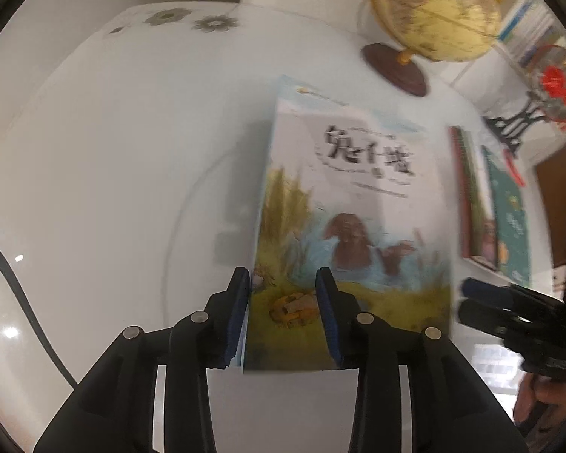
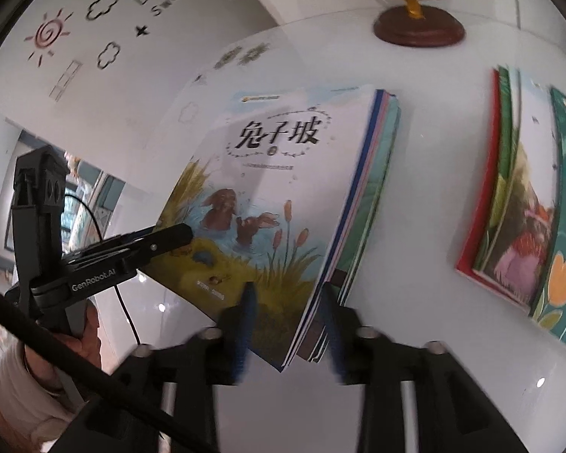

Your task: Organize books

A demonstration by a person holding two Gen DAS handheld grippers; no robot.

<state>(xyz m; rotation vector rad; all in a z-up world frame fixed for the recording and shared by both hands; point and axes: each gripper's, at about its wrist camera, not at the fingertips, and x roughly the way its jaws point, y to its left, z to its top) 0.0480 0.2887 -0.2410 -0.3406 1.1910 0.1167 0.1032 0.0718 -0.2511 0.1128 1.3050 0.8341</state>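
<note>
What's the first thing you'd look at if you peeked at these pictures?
The picture book with brown rabbits splashing in a pond, atop a small stack in the middle of the white table, with both grippers at its near edge. Next, the yellow globe on its dark round base behind it, and more colourful books lying to the right.

Left gripper (image 1: 283,313), seen from its own camera, points steeply downward, its blue-padded jaws standing apart, the left pad (image 1: 239,317) against a cover's edge, the right pad clear of it; right gripper (image 2: 286,321) likewise angled down, jaws parted and blurred, no firm clamp visible; a hand (image 2: 83,336) with a pale sleeve (image 2: 15,389) grasps the left gripper's handle.
</note>
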